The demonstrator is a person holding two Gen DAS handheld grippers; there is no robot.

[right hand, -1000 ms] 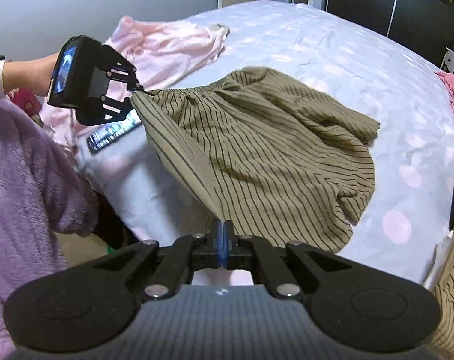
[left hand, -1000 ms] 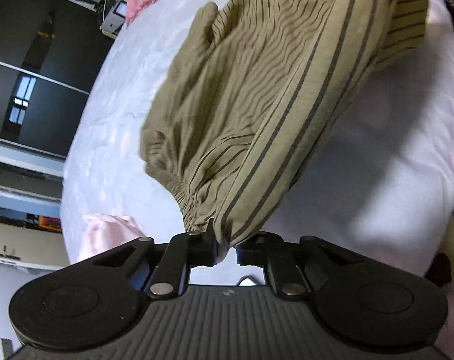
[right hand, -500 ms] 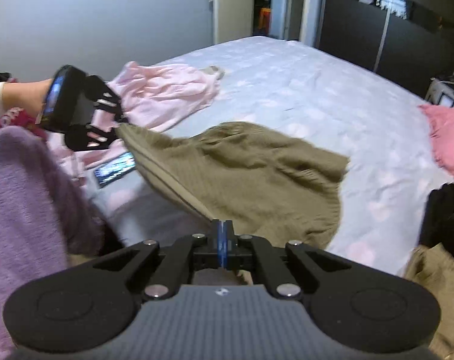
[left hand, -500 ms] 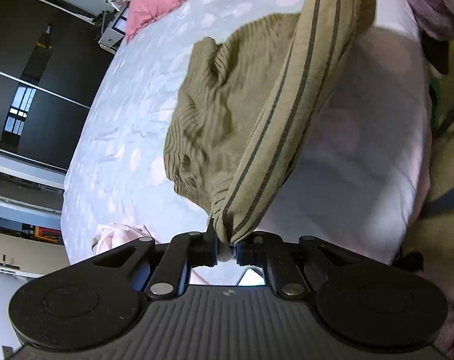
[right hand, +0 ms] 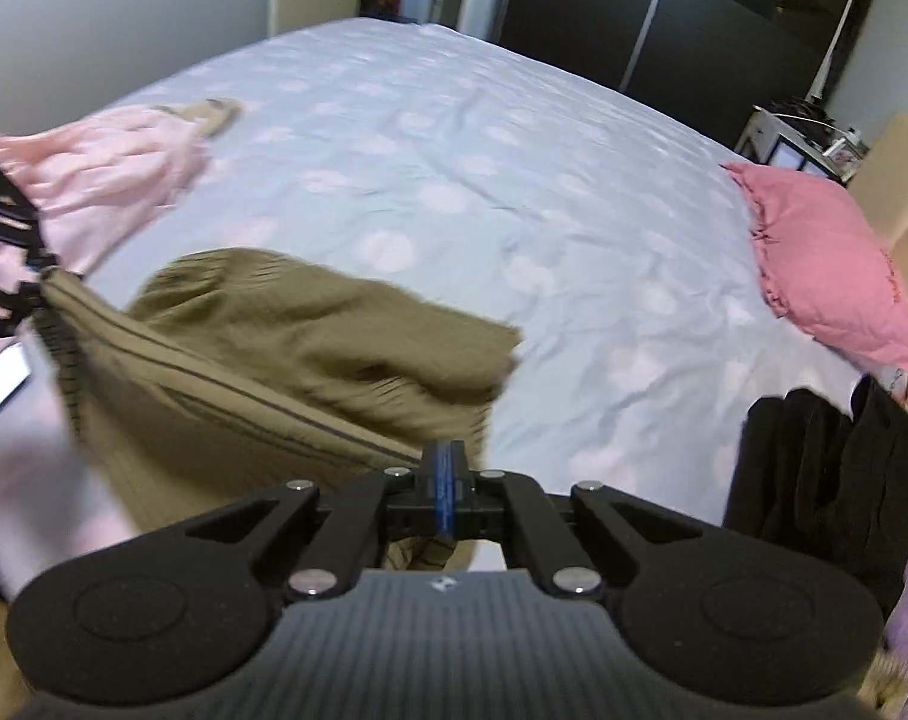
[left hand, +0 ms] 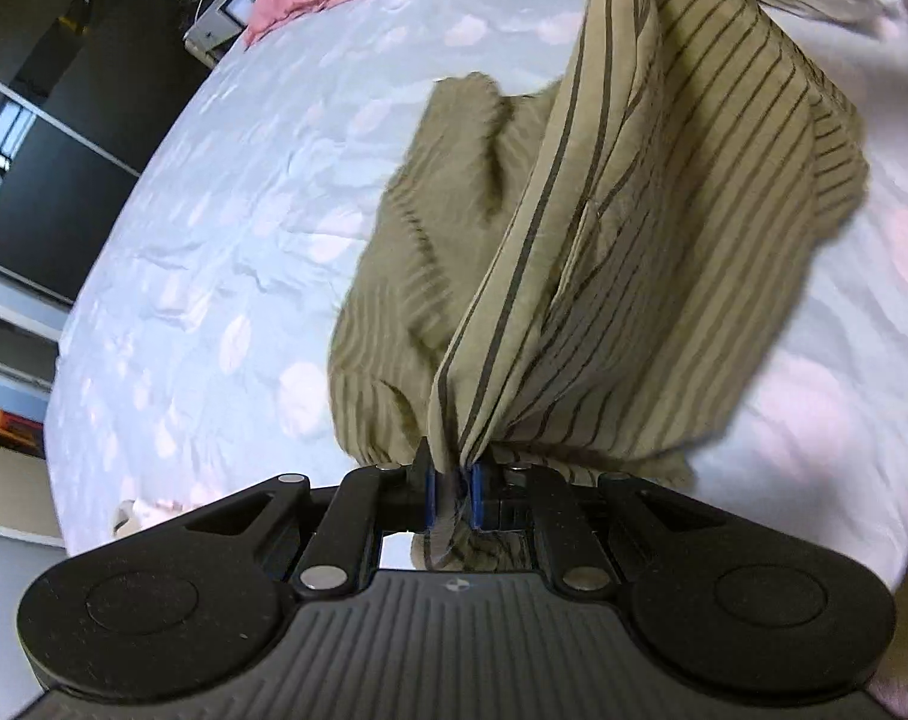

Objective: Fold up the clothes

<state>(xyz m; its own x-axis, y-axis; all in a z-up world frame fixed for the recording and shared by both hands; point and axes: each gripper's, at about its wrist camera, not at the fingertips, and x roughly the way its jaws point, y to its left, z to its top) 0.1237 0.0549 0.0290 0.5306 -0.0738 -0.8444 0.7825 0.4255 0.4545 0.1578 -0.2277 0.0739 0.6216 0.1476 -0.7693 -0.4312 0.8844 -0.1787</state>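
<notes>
Bed: wide bed (right hand: pixel 514 138) with a pale blue sheet dotted pink fills both wrist views beyond the fingers; dark wardrobe doors stand behind it.
Striped garment: olive garment (left hand: pixel 652 252) with thin dark stripes, the task's thing, hangs between the two grippers with its far end trailing on the sheet ahead of the fingers; blurred in the right wrist view.
Garment shape: one banded edge runs taut from the left gripper's fingers toward the right gripper's; the rest sags in loose folds, no crease laid yet.
Pink garment: pale pink cloth (right hand: pixel 94 180) lies crumpled on the sheet, beyond the left gripper and to the left of the right gripper's fingers; unfolded by the look of it.
Pink pillow: sits (right hand: pixel 826 264) far right of the right gripper's fingers, at the bed's edge.
Black clothes: dark heap (right hand: pixel 814 468) just right of the right gripper's fingers; whether folded, cannot tell.
Left gripper: fingers (left hand: pixel 454 495) nearly together, pinching a bunched corner of the striped cloth.
Right gripper: fingers (right hand: pixel 448 489) pressed together on another corner of the same banded edge.
Progress: early, as I judge it. Garment lifted by two corners; spreading flat, every fold, and the pink piece are left.
</notes>
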